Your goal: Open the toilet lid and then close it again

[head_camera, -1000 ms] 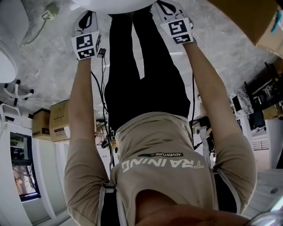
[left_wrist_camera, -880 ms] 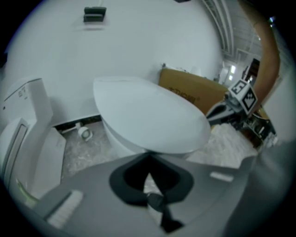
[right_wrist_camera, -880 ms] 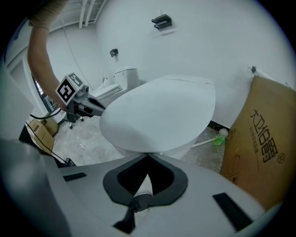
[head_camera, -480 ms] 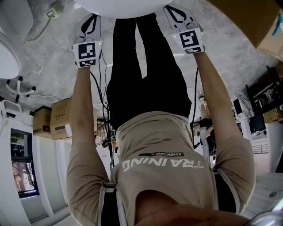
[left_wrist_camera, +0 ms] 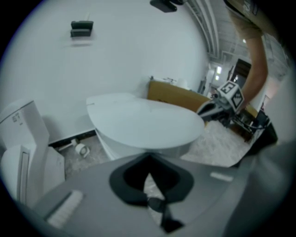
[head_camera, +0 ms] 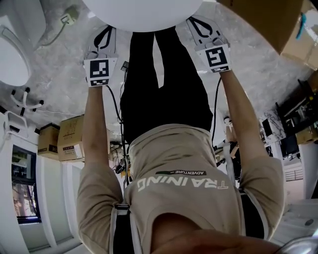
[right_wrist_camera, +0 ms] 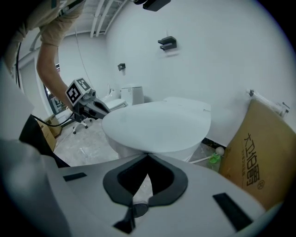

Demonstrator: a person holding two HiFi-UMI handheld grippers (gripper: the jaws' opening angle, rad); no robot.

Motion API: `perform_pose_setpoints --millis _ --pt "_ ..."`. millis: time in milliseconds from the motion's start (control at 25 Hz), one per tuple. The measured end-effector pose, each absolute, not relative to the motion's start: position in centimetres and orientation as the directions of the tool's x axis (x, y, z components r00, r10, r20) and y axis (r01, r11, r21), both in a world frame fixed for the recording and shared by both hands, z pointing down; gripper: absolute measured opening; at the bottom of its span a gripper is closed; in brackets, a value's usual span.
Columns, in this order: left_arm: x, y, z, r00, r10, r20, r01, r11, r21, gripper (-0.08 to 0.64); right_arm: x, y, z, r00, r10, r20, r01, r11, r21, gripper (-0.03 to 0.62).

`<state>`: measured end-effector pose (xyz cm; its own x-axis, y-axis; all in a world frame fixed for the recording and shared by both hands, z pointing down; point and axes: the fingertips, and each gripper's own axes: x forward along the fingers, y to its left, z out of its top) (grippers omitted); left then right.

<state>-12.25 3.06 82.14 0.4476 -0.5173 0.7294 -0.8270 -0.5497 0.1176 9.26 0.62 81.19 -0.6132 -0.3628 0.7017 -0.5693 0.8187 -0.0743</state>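
We see the toilet lid (head_camera: 144,12), white, smooth and oval, lying flat and fully down on the white toilet (left_wrist_camera: 115,146). It sits at the far middle, its rounded front edge towards us and its hinge end farthest away.

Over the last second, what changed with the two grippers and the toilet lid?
In the head view the left gripper and right gripper both slid down the picture, toward the person, and more of the toilet lid shows. No grasp or release is visible. Both arms stay outstretched; the cardboard boxes barely shift.
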Motion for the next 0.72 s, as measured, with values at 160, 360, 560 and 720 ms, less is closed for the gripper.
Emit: perform_pose_setpoints --millis 160,360,560,720 --pt "-12.8 2.8 79.9 0.454 -0.531 0.715 -0.823 -0.557 0.108 0.0 8.7 0.2 78.8 -0.606 -0.37 0.704 -0.565 0.823 -0.054 0.014" --pt "-12.7 1.9 76.8 0.456 -0.542 0.706 -0.82 -0.563 0.098 0.002 8.8 -0.7 75.6 -0.605 -0.39 0.694 -0.582 0.812 -0.05 0.014" --pt "-13.3 0.8 74.3 0.45 -0.564 0.693 -0.832 -0.547 0.095 0.002 8.3 -2.1 72.9 -0.59 -0.429 0.684 -0.622 0.782 -0.046 0.014" --pt "-13.4 -0.2 71.8 0.436 -0.572 0.695 -0.837 -0.542 0.079 0.002 8.1 -3.2 70.2 -0.575 -0.458 0.678 -0.635 0.773 -0.017 0.014"
